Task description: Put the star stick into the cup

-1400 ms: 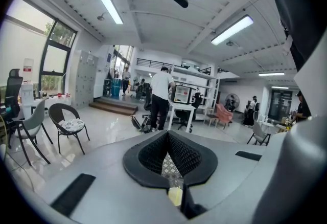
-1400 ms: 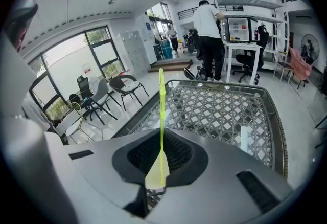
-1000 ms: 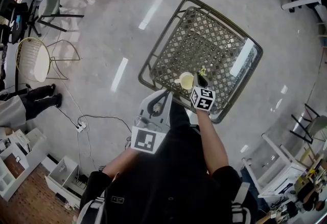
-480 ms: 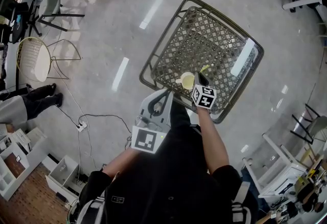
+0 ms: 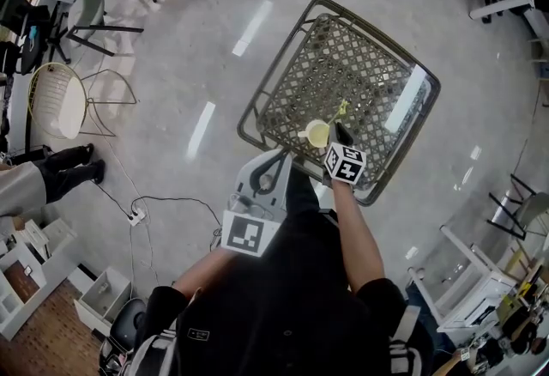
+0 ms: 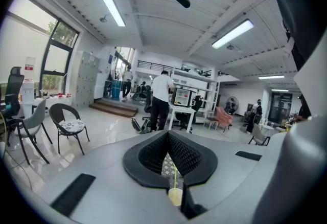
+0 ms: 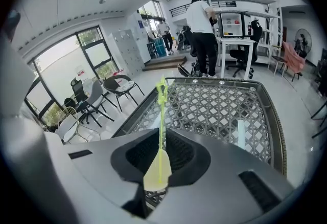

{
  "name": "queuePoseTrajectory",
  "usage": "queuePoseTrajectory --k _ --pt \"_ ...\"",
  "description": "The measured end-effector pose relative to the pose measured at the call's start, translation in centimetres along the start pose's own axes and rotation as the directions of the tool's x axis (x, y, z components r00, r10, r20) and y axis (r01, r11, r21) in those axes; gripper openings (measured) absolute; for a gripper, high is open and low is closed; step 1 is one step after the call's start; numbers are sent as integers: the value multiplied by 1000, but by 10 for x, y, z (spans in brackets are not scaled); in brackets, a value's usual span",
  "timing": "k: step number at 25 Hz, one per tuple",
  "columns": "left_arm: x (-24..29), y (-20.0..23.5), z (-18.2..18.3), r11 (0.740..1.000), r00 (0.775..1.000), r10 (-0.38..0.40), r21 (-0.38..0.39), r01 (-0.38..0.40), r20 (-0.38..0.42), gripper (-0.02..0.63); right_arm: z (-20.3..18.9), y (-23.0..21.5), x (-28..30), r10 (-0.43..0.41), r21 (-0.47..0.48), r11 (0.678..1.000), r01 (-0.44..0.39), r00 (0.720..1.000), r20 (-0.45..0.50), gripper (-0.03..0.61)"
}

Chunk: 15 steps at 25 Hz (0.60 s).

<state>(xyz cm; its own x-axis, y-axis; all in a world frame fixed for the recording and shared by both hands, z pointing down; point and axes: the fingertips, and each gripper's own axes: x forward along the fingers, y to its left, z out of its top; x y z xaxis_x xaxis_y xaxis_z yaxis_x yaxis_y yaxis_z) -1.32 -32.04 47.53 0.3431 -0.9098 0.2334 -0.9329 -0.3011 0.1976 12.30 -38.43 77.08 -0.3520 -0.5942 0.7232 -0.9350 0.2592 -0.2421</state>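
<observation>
The pale yellow cup (image 5: 316,135) stands near the front edge of the metal lattice table (image 5: 343,65). The thin yellow-green star stick (image 5: 340,112) rises just right of the cup, star end up. My right gripper (image 5: 340,133) is shut on its lower part. In the right gripper view the stick (image 7: 162,110) runs up from between the jaws (image 7: 163,136); a pale yellow blur fills the gap below. My left gripper (image 5: 280,159) hangs shut and empty off the table's front corner. Through its jaws (image 6: 167,138) I see the cup (image 6: 175,196) with the stick above it.
A white strip (image 5: 407,96) lies on the table's right side. Chairs (image 5: 56,100) stand on the floor to the left, with a cable and socket strip (image 5: 135,213) below them. Desks and shelves (image 5: 463,280) crowd the right. A person (image 7: 203,34) stands at a desk beyond the table.
My right gripper has brought the star stick slightly closer to the cup and its star end now sits higher. The left gripper has stayed where it was.
</observation>
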Motion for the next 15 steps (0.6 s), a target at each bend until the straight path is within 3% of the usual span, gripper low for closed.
queuePoseTrajectory --k 8,15 --pt "-43 -8 11 999 998 -38 21 37 59 17 -6 10 -43 -43 42 998 40 997 57 23" --pt "-114 -22 18 996 989 -78 54 72 123 17 -25 39 -116 -64 82 995 53 988 140 23"
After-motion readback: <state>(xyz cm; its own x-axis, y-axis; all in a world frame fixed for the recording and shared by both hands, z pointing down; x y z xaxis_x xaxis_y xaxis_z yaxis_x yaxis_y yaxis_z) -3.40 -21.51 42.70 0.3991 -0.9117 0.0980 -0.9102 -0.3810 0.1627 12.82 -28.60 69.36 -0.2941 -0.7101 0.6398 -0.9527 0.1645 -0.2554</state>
